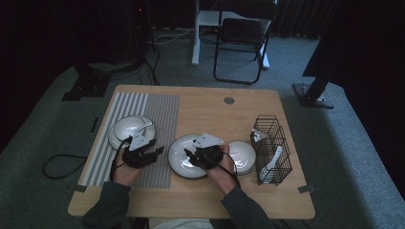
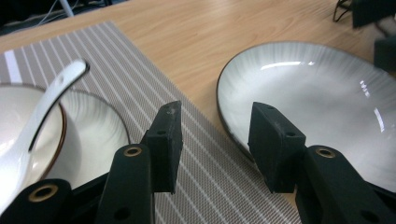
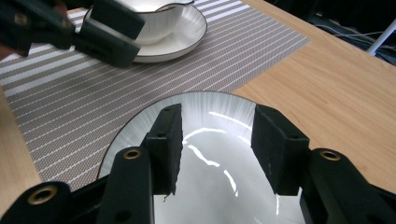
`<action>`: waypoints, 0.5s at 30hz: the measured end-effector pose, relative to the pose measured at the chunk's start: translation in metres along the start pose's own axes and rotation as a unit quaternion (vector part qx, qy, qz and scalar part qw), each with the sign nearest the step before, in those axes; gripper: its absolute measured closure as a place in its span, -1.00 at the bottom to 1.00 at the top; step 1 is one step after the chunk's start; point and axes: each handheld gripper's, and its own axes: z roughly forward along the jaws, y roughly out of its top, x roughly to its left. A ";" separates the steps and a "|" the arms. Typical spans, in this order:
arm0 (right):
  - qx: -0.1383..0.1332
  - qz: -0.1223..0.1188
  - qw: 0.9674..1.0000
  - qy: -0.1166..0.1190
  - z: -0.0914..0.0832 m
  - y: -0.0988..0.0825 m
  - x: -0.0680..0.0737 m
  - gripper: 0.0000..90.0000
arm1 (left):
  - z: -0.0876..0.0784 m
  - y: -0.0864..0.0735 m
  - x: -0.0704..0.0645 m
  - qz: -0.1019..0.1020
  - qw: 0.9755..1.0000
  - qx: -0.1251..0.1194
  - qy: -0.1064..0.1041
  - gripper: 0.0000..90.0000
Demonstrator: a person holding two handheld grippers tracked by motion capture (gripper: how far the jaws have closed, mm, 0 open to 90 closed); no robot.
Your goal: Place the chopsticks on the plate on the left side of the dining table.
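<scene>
A wide white plate (image 1: 180, 160) with a dark rim lies on the wooden table just right of the striped placemat (image 1: 157, 114). My right gripper (image 1: 190, 156) hovers over this plate (image 3: 219, 191), jaws open, nothing between them. My left gripper (image 1: 156, 152) stands open over the placemat (image 2: 205, 182) beside the plate's left rim (image 2: 317, 107), also holding nothing. At the far left of the mat, a white bowl (image 1: 128, 128) holding a white spoon (image 2: 51, 98) sits on a second plate (image 2: 100, 126).
Another white bowl (image 1: 242, 156) stands just right of the central plate. A black wire basket (image 1: 273, 150) with white spoons stands at the right side of the table. Beyond the table's far edge stands a folding chair (image 1: 241, 43).
</scene>
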 end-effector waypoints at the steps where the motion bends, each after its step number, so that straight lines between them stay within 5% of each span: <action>1: 0.001 0.002 1.000 0.001 -0.001 -0.001 0.001 0.17 | 0.000 0.003 0.000 0.002 1.000 -0.001 -0.003 0.23; 15: 0.014 0.026 1.000 0.008 -0.011 -0.021 -0.002 0.17 | 0.011 0.036 -0.012 0.036 0.999 -0.016 -0.037 0.23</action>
